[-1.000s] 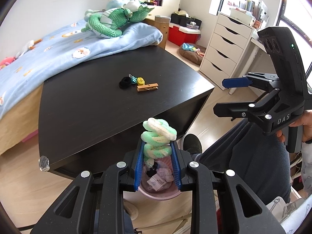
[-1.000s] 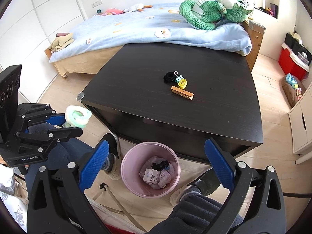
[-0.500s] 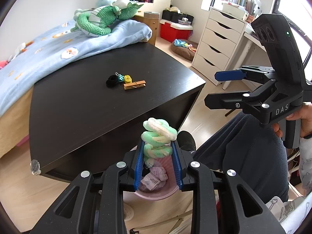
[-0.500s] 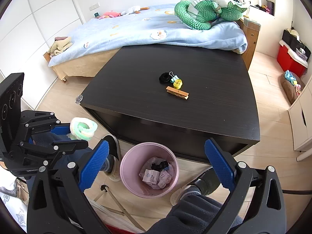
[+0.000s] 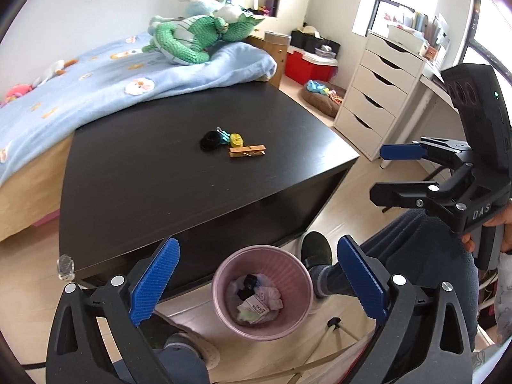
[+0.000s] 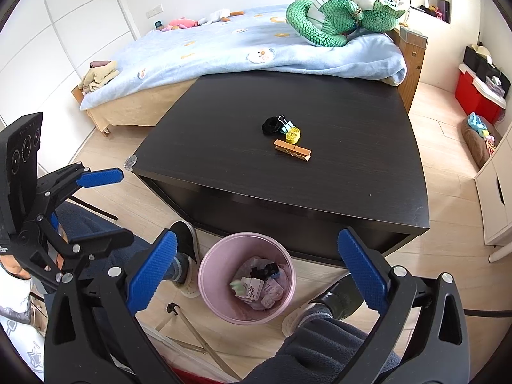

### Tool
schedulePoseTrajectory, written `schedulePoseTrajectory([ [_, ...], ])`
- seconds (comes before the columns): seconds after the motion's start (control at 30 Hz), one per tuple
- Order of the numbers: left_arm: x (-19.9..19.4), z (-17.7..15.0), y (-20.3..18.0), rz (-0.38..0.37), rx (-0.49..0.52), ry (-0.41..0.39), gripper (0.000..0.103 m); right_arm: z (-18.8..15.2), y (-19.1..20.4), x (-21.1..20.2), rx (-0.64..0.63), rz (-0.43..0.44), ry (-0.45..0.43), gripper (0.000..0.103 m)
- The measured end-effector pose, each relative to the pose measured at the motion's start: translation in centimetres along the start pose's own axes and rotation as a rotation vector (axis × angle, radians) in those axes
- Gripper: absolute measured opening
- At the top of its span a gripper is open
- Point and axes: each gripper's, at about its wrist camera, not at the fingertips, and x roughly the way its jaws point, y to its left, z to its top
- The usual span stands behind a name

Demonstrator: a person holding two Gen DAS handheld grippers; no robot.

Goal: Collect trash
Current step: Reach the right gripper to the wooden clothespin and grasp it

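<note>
Pink plastic bin (image 5: 262, 291) sits right below the left tongs (image 5: 256, 283), whose jaws are opening with nothing between them; the right tongs (image 6: 256, 275) gape wide and hold nothing. Beyond both tongs, on the counter (image 5: 134, 172), lie a clothespin (image 5: 247, 151), black ring (image 5: 209, 140) and yellow piece (image 5: 236, 139); being small and bunched together, they could be scattered by a careless pinch.

Black gripper (image 5: 257, 283) frames, blue ribbed pads (image 5: 153, 281)

pink bin (image 5: 224, 267), black table (image 5: 144, 176), yellow clip (image 5: 236, 140), blue bedspread (image 5: 80, 96).
</note>
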Motion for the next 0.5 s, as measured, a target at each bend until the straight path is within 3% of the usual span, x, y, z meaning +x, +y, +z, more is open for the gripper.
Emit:
schedulePoseTrajectory([
  [0.5,0.3,0.5,1.6,0.013,-0.049,-0.022,0.095,0.5,0.6,0.9,-0.03,0.002,0.016,0.1],
])
